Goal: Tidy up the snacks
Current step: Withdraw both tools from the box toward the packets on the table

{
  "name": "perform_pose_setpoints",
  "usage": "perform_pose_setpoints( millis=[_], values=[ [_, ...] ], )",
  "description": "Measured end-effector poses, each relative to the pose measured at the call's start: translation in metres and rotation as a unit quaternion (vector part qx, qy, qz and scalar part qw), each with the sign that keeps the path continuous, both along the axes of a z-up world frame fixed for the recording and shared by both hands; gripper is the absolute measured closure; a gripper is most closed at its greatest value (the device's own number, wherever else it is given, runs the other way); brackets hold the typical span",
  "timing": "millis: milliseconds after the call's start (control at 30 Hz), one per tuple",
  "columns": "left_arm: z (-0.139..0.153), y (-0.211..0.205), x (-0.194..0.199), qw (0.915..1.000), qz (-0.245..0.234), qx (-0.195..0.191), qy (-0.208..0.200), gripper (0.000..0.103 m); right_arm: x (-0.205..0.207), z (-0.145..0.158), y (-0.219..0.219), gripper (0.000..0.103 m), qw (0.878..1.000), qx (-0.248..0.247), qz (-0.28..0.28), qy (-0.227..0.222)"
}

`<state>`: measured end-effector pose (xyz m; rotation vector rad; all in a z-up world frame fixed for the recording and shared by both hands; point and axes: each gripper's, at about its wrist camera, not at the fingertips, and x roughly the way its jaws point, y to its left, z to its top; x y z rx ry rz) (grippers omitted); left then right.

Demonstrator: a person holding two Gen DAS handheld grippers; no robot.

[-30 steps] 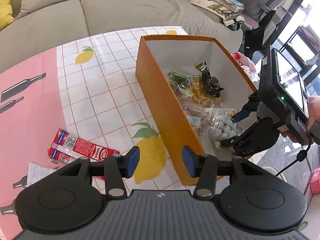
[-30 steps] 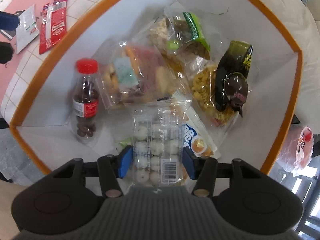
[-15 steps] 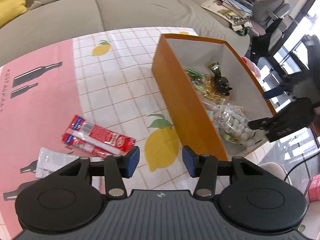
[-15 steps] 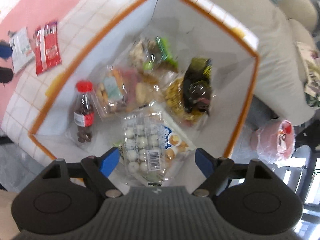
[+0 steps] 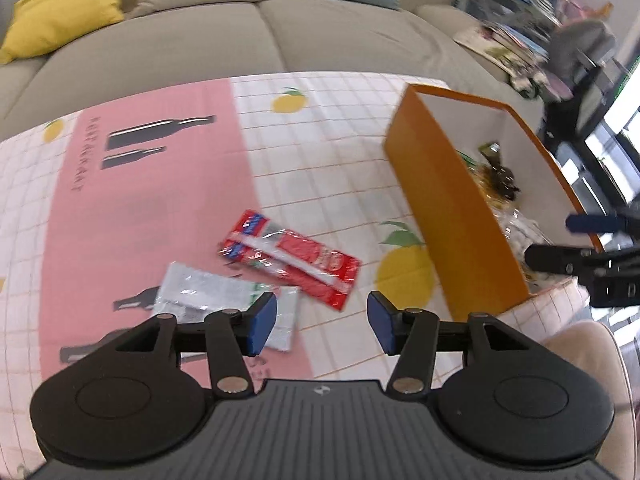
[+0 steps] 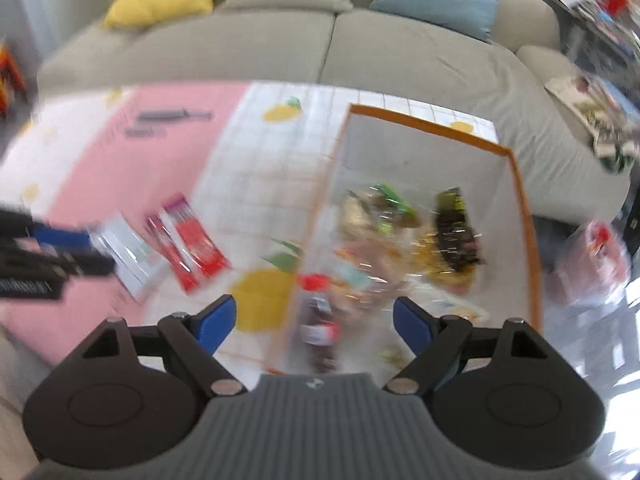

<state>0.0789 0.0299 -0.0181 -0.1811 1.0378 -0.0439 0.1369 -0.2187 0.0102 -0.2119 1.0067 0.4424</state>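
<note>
An orange box [image 5: 448, 216] with white inside stands on the table's right side and holds several snack bags and a small red-capped bottle [image 6: 318, 312]. Red snack packs [image 5: 292, 258] and a silver-white pack [image 5: 216, 300] lie on the tablecloth left of the box. My left gripper [image 5: 322, 322] is open and empty, hovering just in front of the two loose packs. My right gripper [image 6: 314, 318] is open wide and empty, raised above the box's near end; it also shows at the right edge of the left wrist view [image 5: 592, 256]. The right wrist view is blurred.
The table carries a pink and white tiled cloth [image 5: 140, 208] with lemon and bottle prints. A beige sofa [image 5: 240, 32] with yellow and blue cushions runs along the far side. Magazines, a chair and a pink bag [image 6: 596, 256] stand to the right.
My right gripper opened, let go of the clear pack of white balls into the box and rose away. My left gripper swung left toward the red and silver packs.
</note>
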Motion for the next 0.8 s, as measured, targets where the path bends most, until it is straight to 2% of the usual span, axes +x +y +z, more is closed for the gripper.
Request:
perform_pose_setpoints(
  millis=[167,267,333,500,700,800],
  values=[
    [-0.005,0.024,-0.018,0.9993,0.035,-0.009,-0.007,0.04,-0.034,-0.005,0.03,0.019,0.996,0.062,-0.027,-0.051],
    [-0.011,0.037,-0.027,0.9985,0.053,-0.012,-0.009,0.039,-0.053,-0.01,0.051,0.019,0.993,0.071,-0.026,-0.095],
    [-0.016,0.045,-0.031,0.998,0.061,-0.015,-0.009,0.039,-0.063,-0.015,0.064,0.019,0.991,0.077,-0.028,-0.109],
    [-0.034,0.06,-0.039,0.9968,0.074,-0.03,-0.001,0.034,-0.071,-0.038,0.084,0.019,0.99,0.109,-0.03,-0.085],
    [-0.055,0.072,-0.039,0.9941,0.094,-0.053,0.012,0.034,-0.081,-0.078,0.106,0.02,0.996,0.066,-0.013,-0.06],
    [-0.066,0.077,-0.036,0.9916,0.103,-0.077,0.011,0.034,-0.077,-0.091,0.108,0.021,0.997,0.059,-0.017,-0.043]
  ],
)
